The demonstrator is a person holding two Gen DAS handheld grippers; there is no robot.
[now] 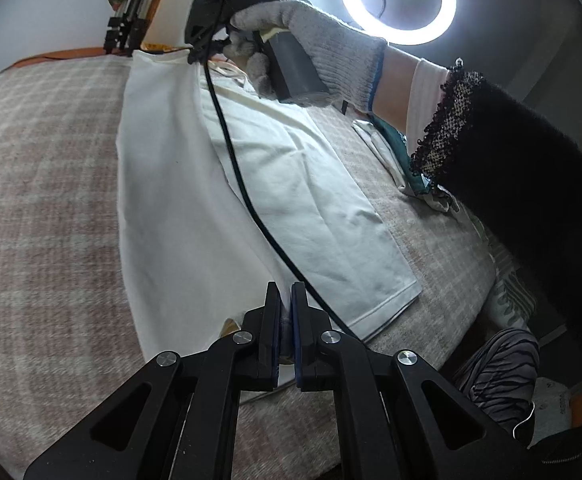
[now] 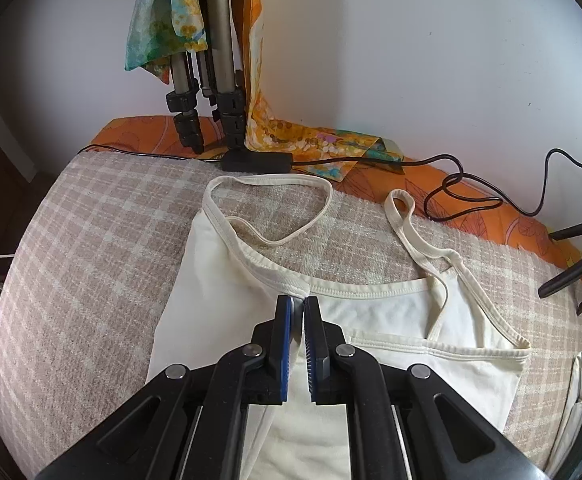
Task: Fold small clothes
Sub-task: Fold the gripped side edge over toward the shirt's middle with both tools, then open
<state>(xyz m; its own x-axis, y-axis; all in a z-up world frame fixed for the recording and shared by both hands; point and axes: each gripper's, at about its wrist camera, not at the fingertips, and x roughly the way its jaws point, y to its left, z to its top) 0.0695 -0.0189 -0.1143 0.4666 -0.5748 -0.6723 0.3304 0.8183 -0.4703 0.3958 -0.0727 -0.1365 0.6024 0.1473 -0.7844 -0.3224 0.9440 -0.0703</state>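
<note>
Lying across a plaid woven blanket (image 2: 91, 240) in beige and cream, the cream camisole (image 2: 219, 272) is smooth, thin knit with narrow ribbed straps (image 2: 407, 224) that curl into loops near the wall. The right gripper (image 2: 297, 306) is clenched on the top's piped neckline edge, pinching a small ruck of fabric between blue-padded fingers (image 2: 287, 320). In the left wrist view, the left gripper (image 1: 285, 300) is clamped on the hem end, lifting a long soft fold of the camisole (image 1: 179, 200) off the blanket (image 1: 43, 184). A grey knitted glove (image 1: 323, 48) covers the right hand. Beyond are a glowing ring light (image 1: 397, 0), metal tripod legs (image 2: 221, 60), a glossy black cable (image 2: 471, 196) and orange patterned cloth (image 2: 491, 216).
</note>
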